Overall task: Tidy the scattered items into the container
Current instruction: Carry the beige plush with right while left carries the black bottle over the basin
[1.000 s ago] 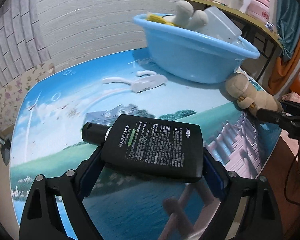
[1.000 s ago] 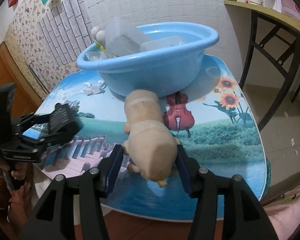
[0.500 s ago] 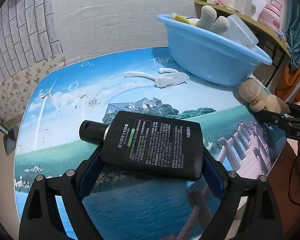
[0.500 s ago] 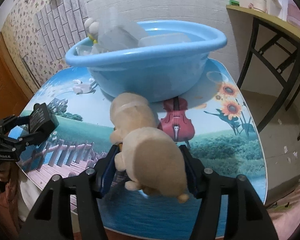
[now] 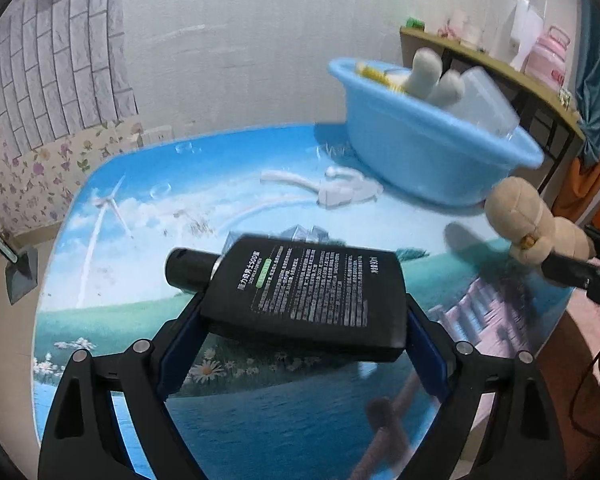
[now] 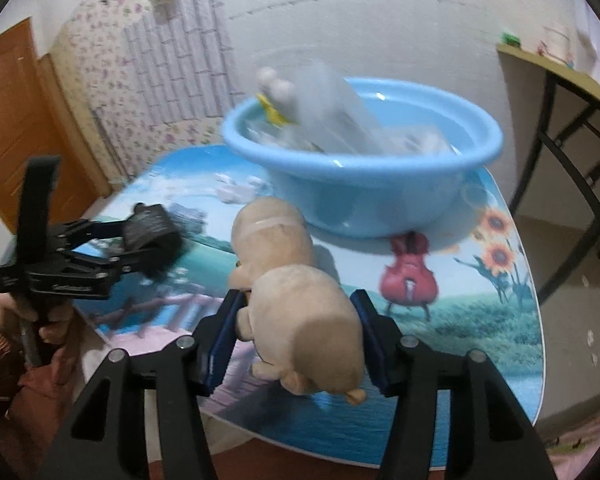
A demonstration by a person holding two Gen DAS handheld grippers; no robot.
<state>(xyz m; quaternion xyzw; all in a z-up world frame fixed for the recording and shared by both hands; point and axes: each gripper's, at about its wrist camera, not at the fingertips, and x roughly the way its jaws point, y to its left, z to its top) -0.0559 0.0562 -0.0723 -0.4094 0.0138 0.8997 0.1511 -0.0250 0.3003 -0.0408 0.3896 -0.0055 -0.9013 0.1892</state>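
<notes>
Bottle point(image 5: 308, 292) is clamped sideways in the left gripper point(image 5: 304, 320), jaws spread wide with the blue pads pressing on both of its short ends, cap sticking out to the left. It's held up off the table point(image 5: 140, 208), label side facing the camera.

Right gripper point(image 6: 296, 320) has the plush toy point(image 6: 300, 320), a tan stuffed thing, squeezed between its pads about half open; those jaws have just been closing a bit on it. Toy hangs above the near edge of the table, its front end pointing toward the basin point(image 6: 364, 168). From the left wrist view you can see the same toy point(image 5: 532, 224) poking in from the right, just below the basin's rim.

Basin point(image 5: 420, 148) is the blue one at the far side of the table, already holding a clear plastic box point(image 5: 484, 100), a white plush point(image 5: 432, 76) and something yellow. White plastic item point(image 5: 336, 188) lies flat on the table just beside the basin, nothing touching it. Pictures are a bit blurry, so I can't tell what it is exactly.
</notes>
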